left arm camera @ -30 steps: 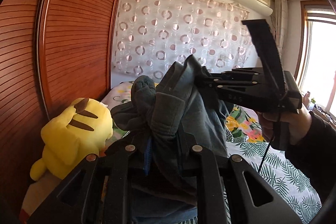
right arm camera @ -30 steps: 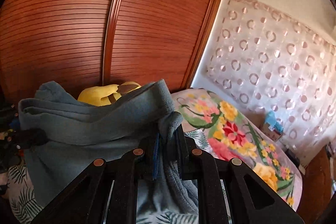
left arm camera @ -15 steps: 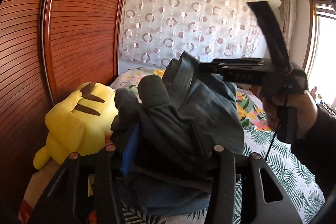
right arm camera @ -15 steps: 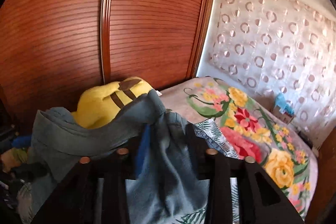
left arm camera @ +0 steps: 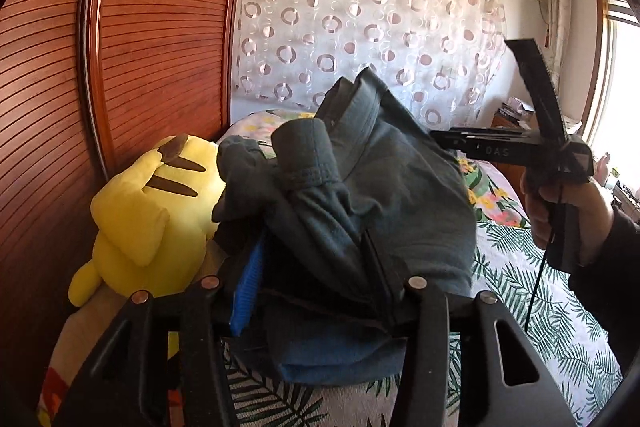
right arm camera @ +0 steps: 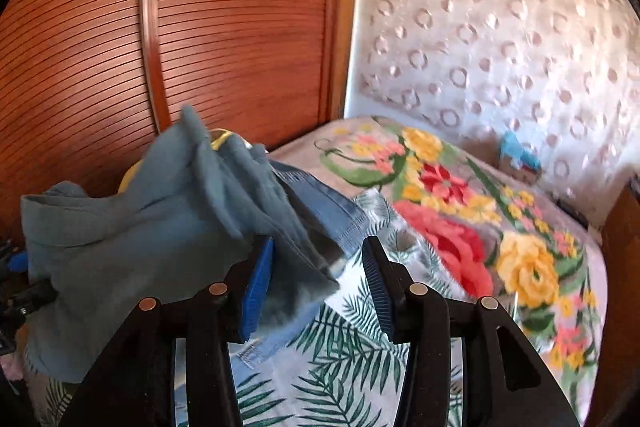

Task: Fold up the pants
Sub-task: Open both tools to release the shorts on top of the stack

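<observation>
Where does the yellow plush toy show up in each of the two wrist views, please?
Left wrist view: the yellow plush toy lies at lower left, against the wooden wardrobe, left of the pants.
Right wrist view: only a yellow sliver peeks above the pants at centre left.
Shared landmark: the slatted wooden wardrobe right behind the toy.

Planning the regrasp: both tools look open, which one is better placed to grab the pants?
Left. The pants bunch up inside the open left tool; the open right tool has only a fabric edge beside one pad.
</observation>
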Demonstrator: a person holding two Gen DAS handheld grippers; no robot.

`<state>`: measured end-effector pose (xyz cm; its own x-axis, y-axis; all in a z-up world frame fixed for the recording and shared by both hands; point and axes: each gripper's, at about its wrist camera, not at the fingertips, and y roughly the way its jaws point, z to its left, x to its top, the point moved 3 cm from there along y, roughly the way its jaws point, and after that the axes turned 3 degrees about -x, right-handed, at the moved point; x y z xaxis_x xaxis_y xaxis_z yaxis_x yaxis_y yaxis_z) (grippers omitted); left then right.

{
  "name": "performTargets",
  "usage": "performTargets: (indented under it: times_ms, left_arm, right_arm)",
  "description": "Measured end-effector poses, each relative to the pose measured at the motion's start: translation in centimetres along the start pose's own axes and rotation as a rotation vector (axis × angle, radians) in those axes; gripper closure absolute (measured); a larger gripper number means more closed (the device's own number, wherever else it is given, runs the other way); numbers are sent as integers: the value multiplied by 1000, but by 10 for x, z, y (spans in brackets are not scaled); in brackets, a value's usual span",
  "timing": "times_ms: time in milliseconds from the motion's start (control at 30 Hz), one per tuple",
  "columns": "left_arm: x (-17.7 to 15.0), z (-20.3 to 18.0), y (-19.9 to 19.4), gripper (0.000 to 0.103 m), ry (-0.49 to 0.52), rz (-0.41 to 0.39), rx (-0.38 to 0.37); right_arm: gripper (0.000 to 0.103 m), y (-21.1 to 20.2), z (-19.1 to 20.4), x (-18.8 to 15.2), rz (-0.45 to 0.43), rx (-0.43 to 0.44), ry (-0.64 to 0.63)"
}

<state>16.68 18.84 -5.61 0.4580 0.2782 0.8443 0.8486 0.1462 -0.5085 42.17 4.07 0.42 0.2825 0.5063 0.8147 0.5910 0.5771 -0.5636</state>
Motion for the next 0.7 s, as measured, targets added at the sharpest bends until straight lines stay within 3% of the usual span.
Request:
performTargets:
  times_ms: [267, 567, 700]
  left_arm:
    - [-3, -11, -24, 53, 51, -6, -13]
    - [-16, -34, -48, 52, 125, 11, -65]
    - [-24, -44, -57, 22, 146, 7, -102]
  right_arm:
    - [56, -39, 16, -9, -30, -16, 39]
    - [56, -119, 34, -64, -70, -41, 124]
    - [56, -154, 43, -87, -87, -60, 150]
